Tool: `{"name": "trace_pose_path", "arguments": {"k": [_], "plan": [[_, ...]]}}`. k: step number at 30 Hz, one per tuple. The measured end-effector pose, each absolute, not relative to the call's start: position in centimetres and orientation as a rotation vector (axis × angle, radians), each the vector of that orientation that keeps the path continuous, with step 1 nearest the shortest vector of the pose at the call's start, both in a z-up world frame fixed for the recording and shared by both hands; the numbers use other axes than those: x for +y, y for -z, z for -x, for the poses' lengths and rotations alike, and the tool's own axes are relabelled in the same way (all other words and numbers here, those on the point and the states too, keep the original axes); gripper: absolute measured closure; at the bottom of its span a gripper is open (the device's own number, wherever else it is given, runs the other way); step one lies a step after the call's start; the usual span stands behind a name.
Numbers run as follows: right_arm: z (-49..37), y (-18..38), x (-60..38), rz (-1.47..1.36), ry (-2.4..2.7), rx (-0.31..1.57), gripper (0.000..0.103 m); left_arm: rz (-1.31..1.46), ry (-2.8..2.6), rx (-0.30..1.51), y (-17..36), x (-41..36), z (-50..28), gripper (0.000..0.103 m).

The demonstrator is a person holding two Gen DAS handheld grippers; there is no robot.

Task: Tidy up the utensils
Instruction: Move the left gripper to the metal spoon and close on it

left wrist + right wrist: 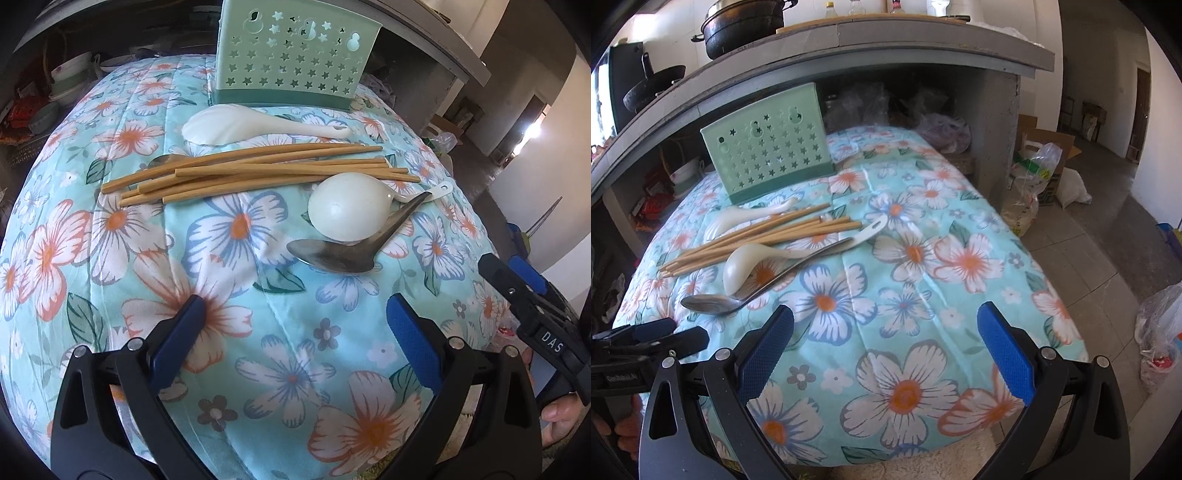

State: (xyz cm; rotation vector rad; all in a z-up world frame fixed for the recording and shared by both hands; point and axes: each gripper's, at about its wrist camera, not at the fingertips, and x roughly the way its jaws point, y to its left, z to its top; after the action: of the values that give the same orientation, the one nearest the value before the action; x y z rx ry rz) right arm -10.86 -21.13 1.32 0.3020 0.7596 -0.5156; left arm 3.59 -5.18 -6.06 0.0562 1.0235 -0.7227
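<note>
A: Where do the utensils lie?

B: All in front of the pale green plastic holder with star-shaped holes [295, 55], which stands upright at the far side of the table under the light blue floral quilted cloth [258, 350]. Nearest the holder is a white plastic rice paddle [236, 123]. In front of that lies a loose bundle of wooden chopsticks [258, 171], and nearer still a white round-bowled ladle [347, 210] with a silver metal spoon [332, 253] touching it.

A: And the tongs?

B: The left tongs [295, 332] are spread wide over the cloth, holding nothing, well short of the metal spoon. The right tongs [886, 339] are equally wide open and empty, off to the right of the holder's row of utensils.
</note>
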Motion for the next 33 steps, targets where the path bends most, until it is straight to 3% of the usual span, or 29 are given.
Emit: {"name": "trace_pose_path", "arguments": {"k": [8, 13, 18, 24, 28, 33], "plan": [[10.6, 0.6, -22.1, -0.384, 0.447, 0.792, 0.006, 0.105, 0.834, 0.951, 2.9, -4.1, -3.3, 0.009], [10.2, 1.5, -22.6, -0.415, 0.435, 0.828, 0.006, 0.228, 0.856, 1.095, 4.5, -5.5, -5.2, 0.043], [9.9, 1.9, -22.8, -0.406, 0.434, 0.843, 0.006, 0.342, 0.837, 1.182, 6.5, -5.5, -6.4, 0.063], [9.8, 2.0, -22.9, -0.402, 0.441, 0.845, 0.006, 0.222, 0.762, 1.173, 6.7, -6.6, -6.2, 0.088], [10.0, 1.6, -23.4, -0.414, 0.449, 0.834, 0.006, 0.189, 0.765, 1.167, 6.2, -6.1, -6.2, 0.095], [10.8, 0.0, -24.0, -0.389, 0.463, 0.773, 0.006, 0.164, 0.739, 1.166, 5.0, -3.5, -6.6, 0.098]]}}
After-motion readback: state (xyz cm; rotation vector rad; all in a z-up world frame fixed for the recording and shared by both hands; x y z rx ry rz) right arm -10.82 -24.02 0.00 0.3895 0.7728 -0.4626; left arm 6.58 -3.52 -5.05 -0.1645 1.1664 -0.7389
